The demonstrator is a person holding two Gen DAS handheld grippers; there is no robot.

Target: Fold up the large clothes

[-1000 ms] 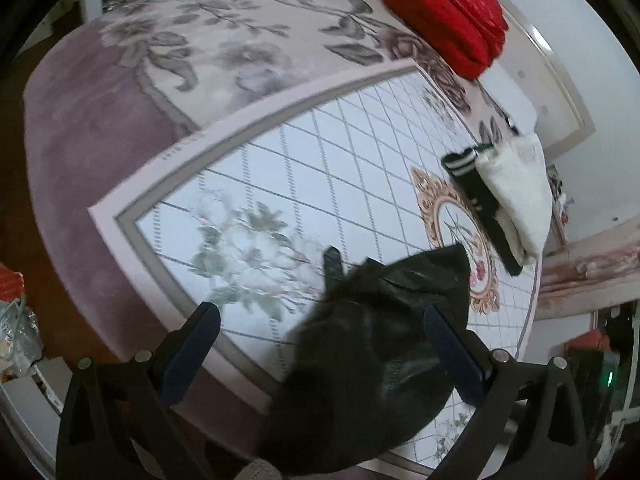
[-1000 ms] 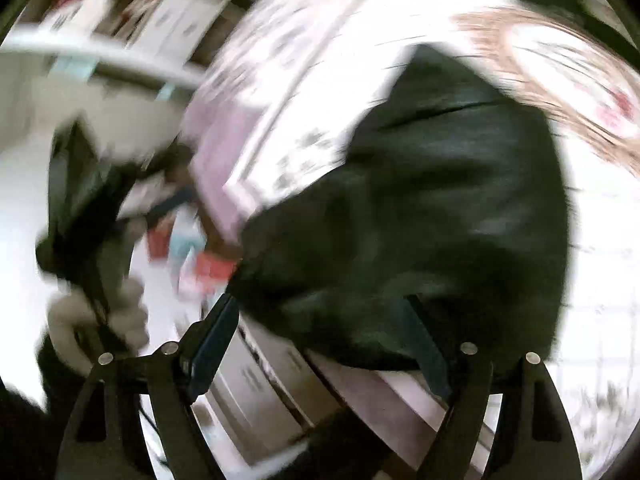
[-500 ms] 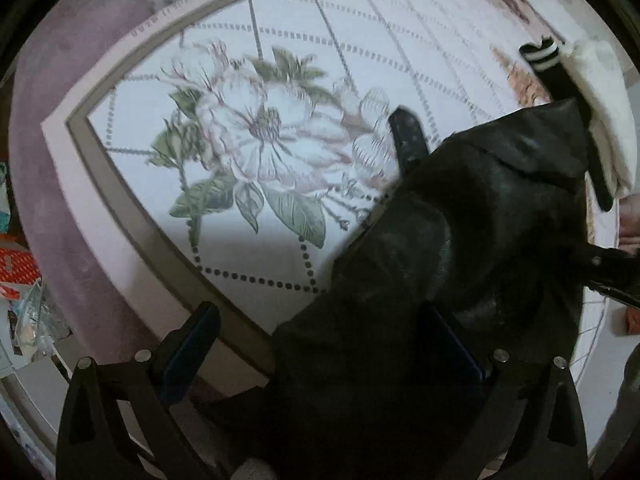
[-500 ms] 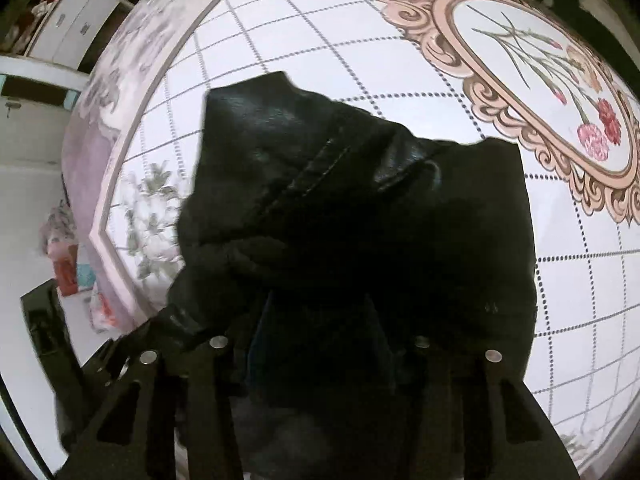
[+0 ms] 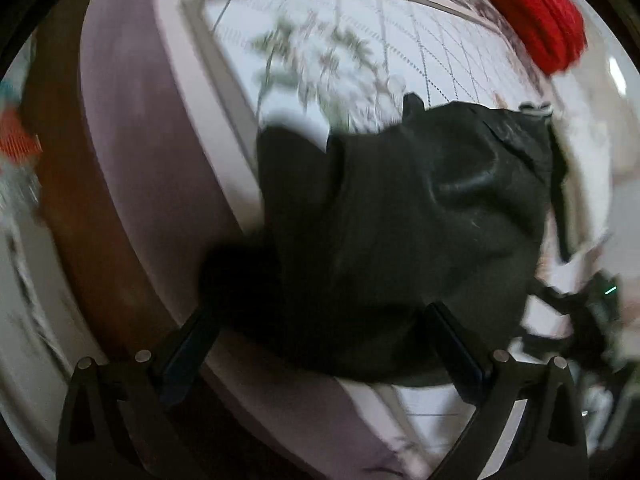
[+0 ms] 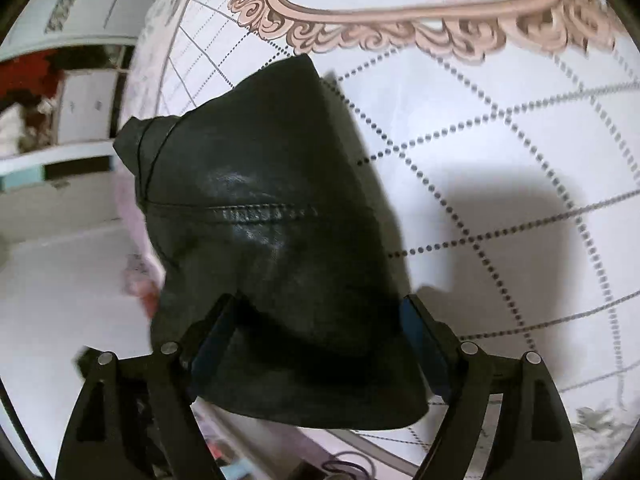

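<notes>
Leather of the black jacket (image 6: 280, 240) lies bunched at the bed (image 6: 500, 152) edge, between the spreading jaws of the right gripper (image 6: 320, 344). The left gripper (image 5: 316, 344) also stands spread, apparently untouching though blur hides contact. Slick, heavy folds could slide off the edge if released unsupported.

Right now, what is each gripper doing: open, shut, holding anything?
Left gripper: open, black jacket lies between the fingers, not pinched.
Right gripper: jaws opening, jacket between them, pads not pressing it.
</notes>
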